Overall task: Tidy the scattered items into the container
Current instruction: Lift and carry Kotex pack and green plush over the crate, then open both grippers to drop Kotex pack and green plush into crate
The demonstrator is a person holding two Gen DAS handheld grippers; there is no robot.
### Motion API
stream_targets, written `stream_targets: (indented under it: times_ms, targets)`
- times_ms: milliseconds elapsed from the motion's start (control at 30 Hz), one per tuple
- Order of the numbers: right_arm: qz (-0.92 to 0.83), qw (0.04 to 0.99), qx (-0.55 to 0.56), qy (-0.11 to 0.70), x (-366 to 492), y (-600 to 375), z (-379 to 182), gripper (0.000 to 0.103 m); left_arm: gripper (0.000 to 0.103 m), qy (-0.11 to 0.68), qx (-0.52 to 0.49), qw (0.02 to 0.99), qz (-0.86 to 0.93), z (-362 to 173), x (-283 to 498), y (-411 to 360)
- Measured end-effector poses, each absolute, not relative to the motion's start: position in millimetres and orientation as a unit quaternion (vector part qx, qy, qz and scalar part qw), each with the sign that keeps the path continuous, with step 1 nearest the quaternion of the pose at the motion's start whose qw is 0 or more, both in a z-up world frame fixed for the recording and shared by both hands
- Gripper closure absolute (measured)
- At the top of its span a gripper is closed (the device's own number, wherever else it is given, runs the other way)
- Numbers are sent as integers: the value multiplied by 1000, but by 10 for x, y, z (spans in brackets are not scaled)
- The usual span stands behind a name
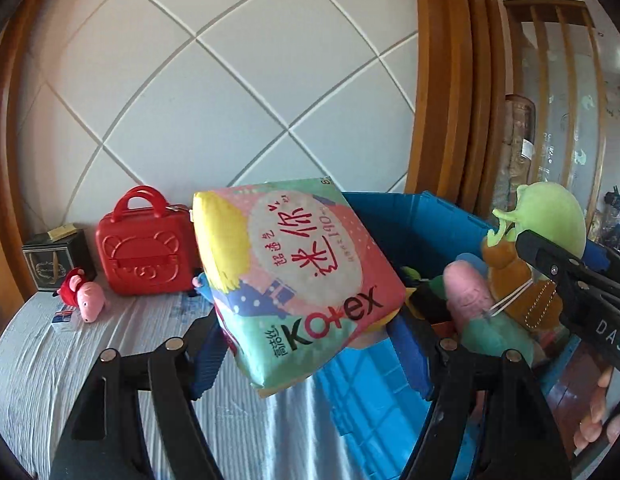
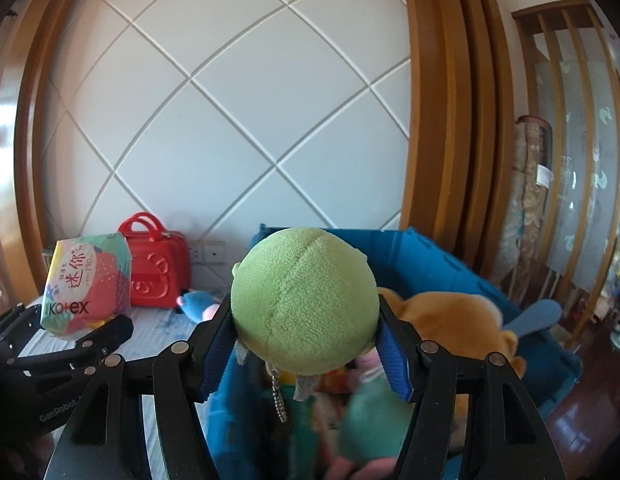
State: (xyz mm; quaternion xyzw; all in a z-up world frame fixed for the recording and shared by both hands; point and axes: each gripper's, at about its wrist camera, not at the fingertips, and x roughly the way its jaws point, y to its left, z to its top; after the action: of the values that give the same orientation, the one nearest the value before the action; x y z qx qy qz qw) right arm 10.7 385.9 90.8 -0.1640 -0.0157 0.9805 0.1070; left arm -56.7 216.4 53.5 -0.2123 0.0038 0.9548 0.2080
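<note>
My left gripper (image 1: 310,344) is shut on a colourful Kotex pack (image 1: 298,276), held up over the near rim of the blue crate (image 1: 409,220). In the right wrist view the same pack (image 2: 86,288) hangs at the left. My right gripper (image 2: 306,344) is shut on a round green plush (image 2: 306,300) with a small chain, above the open blue crate (image 2: 449,264). That plush (image 1: 549,216) shows at the right of the left wrist view. Inside the crate lie an orange plush (image 2: 449,320) and other soft toys.
On the grey bed sheet (image 1: 70,360) stand a red toy suitcase (image 1: 146,252), a dark box (image 1: 56,260) and a pink pig plush (image 1: 86,292). A blue plush (image 2: 198,304) lies beside the crate. A quilted white headboard and wooden frame rise behind. A hand (image 1: 593,412) shows lower right.
</note>
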Motion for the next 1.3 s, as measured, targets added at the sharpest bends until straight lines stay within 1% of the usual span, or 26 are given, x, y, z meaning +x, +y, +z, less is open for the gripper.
stream_targets:
  times_ms: [133, 233, 367, 500, 667, 700, 733, 833, 1067, 1133, 1200, 1267, 1300]
  targets:
    - [979, 128, -159, -2, 253, 4586, 939, 39, 30, 20, -226, 238, 944, 573, -441, 2731]
    - [975, 138, -172, -10, 348, 4941, 922, 39, 30, 46, -249, 257, 933, 514, -359, 3060]
    - [967, 142, -213, -13, 446, 5211, 718, 39, 30, 64, -312, 268, 910, 297, -375, 3381]
    - [955, 140, -260, -11, 356, 5368, 455, 39, 30, 74, -344, 242, 904, 184, -468, 3586]
    - [949, 135, -286, 3, -14, 5500, 311, 39, 30, 86, -365, 214, 902, 213, -673, 3743]
    - [946, 135, -294, 3, -113, 5531, 292, 40, 30, 82, -379, 215, 896, 209, -714, 3754]
    - [943, 130, -306, 7, -214, 5553, 270, 43, 30, 80, -385, 216, 894, 210, -734, 3761]
    - [939, 125, -320, 20, -365, 5643, 265, 44, 30, 82, -388, 209, 894, 198, -707, 3769]
    - [937, 133, -322, 16, -109, 5730, 236, 45, 29, 80, -384, 195, 899, 189, -548, 3638]
    - [934, 139, -328, 10, -34, 5722, 232, 45, 24, 82, -380, 187, 902, 189, -518, 3592]
    - [932, 151, -329, 5, 22, 5739, 234, 45, 23, 83, -374, 182, 906, 197, -492, 3565]
    - [929, 163, -333, 3, 59, 5774, 241, 41, 23, 80, -371, 181, 907, 209, -471, 3540]
    - [926, 166, -338, -2, 48, 5787, 236, 38, 23, 77, -370, 183, 907, 214, -457, 3532]
